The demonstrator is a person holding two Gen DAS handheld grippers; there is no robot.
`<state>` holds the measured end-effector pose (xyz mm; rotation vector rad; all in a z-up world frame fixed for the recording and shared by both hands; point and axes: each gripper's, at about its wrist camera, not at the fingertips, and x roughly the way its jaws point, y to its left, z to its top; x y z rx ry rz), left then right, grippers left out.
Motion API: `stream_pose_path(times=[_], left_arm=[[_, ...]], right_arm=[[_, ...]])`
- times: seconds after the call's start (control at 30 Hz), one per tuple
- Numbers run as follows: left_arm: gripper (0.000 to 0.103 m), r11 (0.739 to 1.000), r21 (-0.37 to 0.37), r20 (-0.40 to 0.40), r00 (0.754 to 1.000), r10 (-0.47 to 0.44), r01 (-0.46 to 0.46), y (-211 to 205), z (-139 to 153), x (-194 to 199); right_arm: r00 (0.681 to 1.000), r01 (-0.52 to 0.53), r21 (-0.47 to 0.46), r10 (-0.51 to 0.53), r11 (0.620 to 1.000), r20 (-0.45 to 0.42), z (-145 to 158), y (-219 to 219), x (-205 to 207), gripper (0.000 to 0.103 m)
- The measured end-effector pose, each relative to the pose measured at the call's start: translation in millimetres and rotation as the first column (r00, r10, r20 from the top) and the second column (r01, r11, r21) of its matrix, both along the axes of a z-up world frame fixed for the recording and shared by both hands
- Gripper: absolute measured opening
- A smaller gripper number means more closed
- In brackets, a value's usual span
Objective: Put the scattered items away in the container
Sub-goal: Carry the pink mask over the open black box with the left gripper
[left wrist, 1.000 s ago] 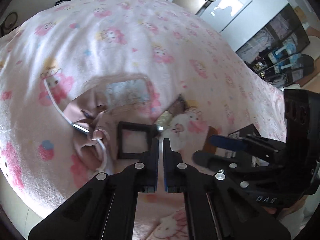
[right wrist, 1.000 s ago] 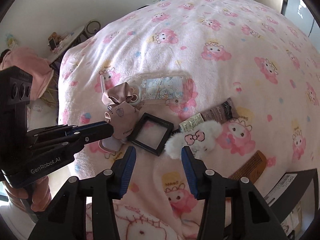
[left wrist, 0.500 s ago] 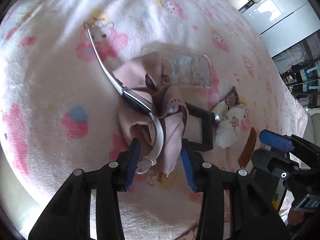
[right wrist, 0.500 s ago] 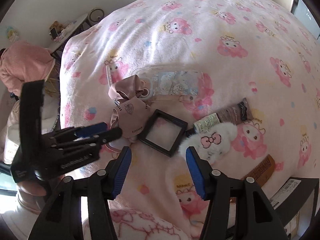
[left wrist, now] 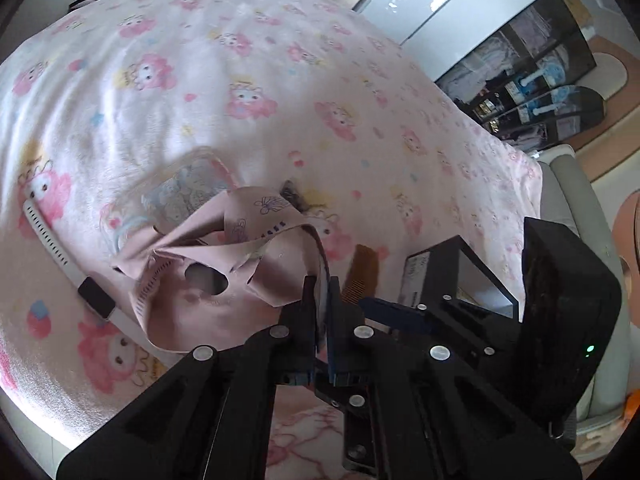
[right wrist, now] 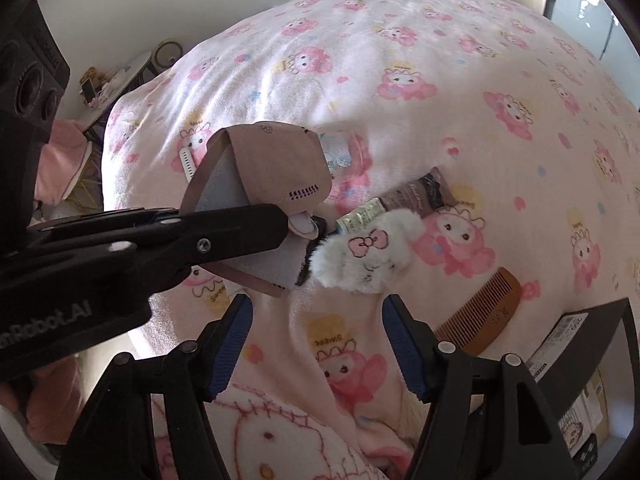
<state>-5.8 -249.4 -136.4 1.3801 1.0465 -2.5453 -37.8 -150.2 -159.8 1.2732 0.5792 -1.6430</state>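
Note:
My left gripper (left wrist: pixel 321 284) is shut on the edge of a pink face mask (left wrist: pixel 224 256) and holds it above the bed. The same mask (right wrist: pixel 264 176) hangs from the left gripper (right wrist: pixel 296 220) in the right wrist view. My right gripper (right wrist: pixel 316 332) is open and empty, low over the blanket in front of a white fluffy clip with a pink bow (right wrist: pixel 368 248). A brown tube (right wrist: pixel 400 200), a wooden comb (right wrist: pixel 480 308) and a white watch with a black face (left wrist: pixel 94 300) lie on the blanket. The black container (left wrist: pixel 460 276) stands at the right.
The pink cartoon blanket (right wrist: pixel 400 60) covers the whole bed. A clear phone case (left wrist: pixel 184 192) lies behind the mask. A black square compact (right wrist: pixel 312 248) is mostly hidden under the mask. The container's rim (right wrist: pixel 580 344) shows at the lower right.
My left gripper closed on the pink mask and lifted it off the blanket, toward the right. The watch stayed on the bed. My right gripper stayed open and shifted a little.

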Motion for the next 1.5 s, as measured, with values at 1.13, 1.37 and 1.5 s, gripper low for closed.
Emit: stream_pose_path(times=[1.13,1.37,1.5], left_arm=[[0.023,0.958,-0.095,-0.006,0.962,-0.273,0.271,176.9,42.1,-66.1],[0.052,0.974,-0.019,0.131,0.967,-0.220,0.224,165.9,-13.0,-73.3],[0.052,0.979,0.035,0.173,0.963,-0.206,0.203,162.4,-34.0,-80.8]], right_arm=[[0.739,0.646,-0.321,-0.673,0.693,0.036,34.8,278.7,-46.7,0.004],[0.717,0.680,-0.297,-0.692,0.670,0.082,21.9,292.5,-50.8,0.004],[0.729,0.676,-0.257,-0.677,0.691,0.098,13.8,289.1,-54.1,0.004]])
